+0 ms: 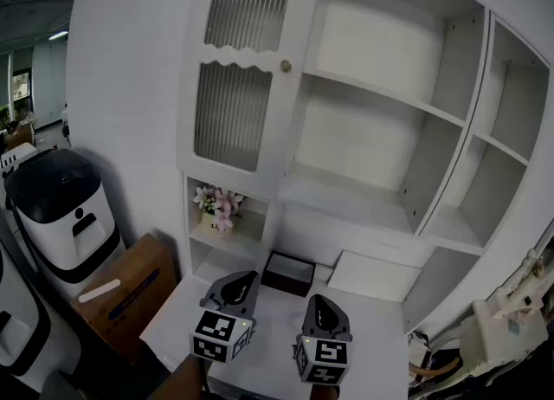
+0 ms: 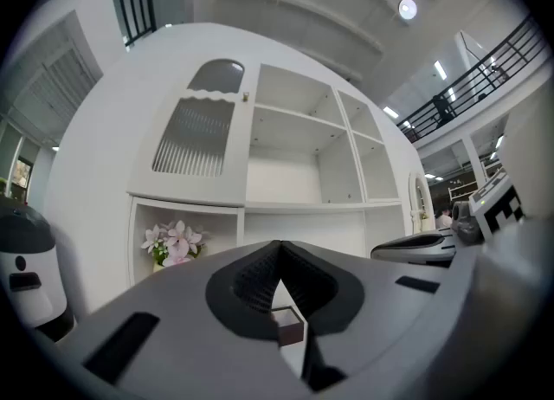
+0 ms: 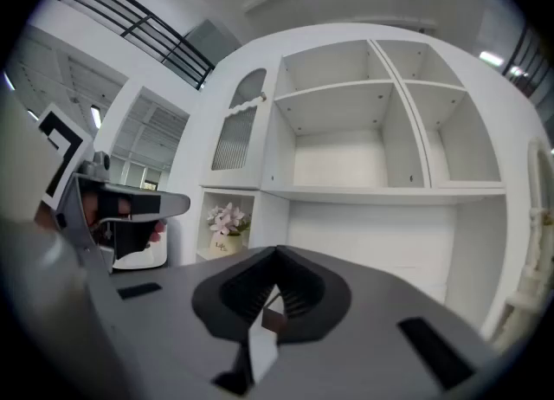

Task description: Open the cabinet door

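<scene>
The white cabinet door [image 1: 245,65], with ribbed glass panels and an arched top, stands closed over the upper left compartment. A small brass knob [image 1: 285,66] sits on its right edge. The door [image 2: 197,134] and knob [image 2: 245,96] also show in the left gripper view, and the door [image 3: 240,132] in the right gripper view. My left gripper [image 1: 245,279] and right gripper [image 1: 322,301] hover low over the white counter [image 1: 268,338], side by side and far below the knob. Both point level at the cabinet. Each is shut, with its jaws meeting at the tips [image 2: 279,247] [image 3: 277,253] and nothing between them.
Open white shelves [image 1: 381,95] fill the cabinet's right side. A pot of pink flowers [image 1: 218,206] sits in the niche under the door. A dark open box [image 1: 288,272] and a flat white block [image 1: 372,275] lie on the counter. A white-and-black appliance [image 1: 61,208] and a cardboard box [image 1: 121,290] stand left.
</scene>
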`<act>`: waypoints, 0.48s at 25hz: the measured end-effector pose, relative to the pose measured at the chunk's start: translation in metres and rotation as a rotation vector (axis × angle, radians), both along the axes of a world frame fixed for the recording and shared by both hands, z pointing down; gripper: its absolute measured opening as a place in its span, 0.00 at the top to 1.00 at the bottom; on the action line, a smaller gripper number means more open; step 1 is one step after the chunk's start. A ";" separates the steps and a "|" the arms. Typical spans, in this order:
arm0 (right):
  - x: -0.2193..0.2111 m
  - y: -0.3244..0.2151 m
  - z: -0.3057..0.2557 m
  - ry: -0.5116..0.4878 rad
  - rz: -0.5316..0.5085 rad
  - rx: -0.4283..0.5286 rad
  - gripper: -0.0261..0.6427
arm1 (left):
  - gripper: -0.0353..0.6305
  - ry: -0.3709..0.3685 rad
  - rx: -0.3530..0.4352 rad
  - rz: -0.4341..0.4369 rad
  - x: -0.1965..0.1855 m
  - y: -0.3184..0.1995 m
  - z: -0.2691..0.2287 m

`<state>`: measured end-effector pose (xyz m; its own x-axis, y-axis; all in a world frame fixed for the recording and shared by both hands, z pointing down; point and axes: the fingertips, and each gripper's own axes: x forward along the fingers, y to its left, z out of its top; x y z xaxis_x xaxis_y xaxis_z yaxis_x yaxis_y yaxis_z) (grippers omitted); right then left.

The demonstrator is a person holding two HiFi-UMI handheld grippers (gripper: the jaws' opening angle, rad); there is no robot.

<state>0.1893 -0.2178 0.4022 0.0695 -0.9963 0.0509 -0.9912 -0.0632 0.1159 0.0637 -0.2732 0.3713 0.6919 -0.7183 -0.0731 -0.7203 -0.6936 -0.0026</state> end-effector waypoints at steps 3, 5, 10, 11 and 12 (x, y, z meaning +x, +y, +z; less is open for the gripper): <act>0.003 -0.001 0.002 -0.012 0.004 0.008 0.93 | 0.94 -0.006 0.011 -0.012 -0.001 0.001 -0.002; 0.004 0.000 0.004 -0.010 0.006 -0.001 0.93 | 0.94 -0.008 0.012 -0.011 0.000 0.001 -0.002; 0.002 -0.001 0.006 -0.003 0.004 -0.008 0.93 | 0.94 -0.020 0.014 -0.016 0.001 0.001 0.000; 0.002 -0.002 0.006 -0.003 0.001 -0.009 0.93 | 0.94 -0.022 0.011 -0.017 0.001 0.001 0.001; 0.002 -0.002 0.006 -0.003 0.000 -0.008 0.93 | 0.94 -0.021 0.005 -0.015 0.001 0.000 0.002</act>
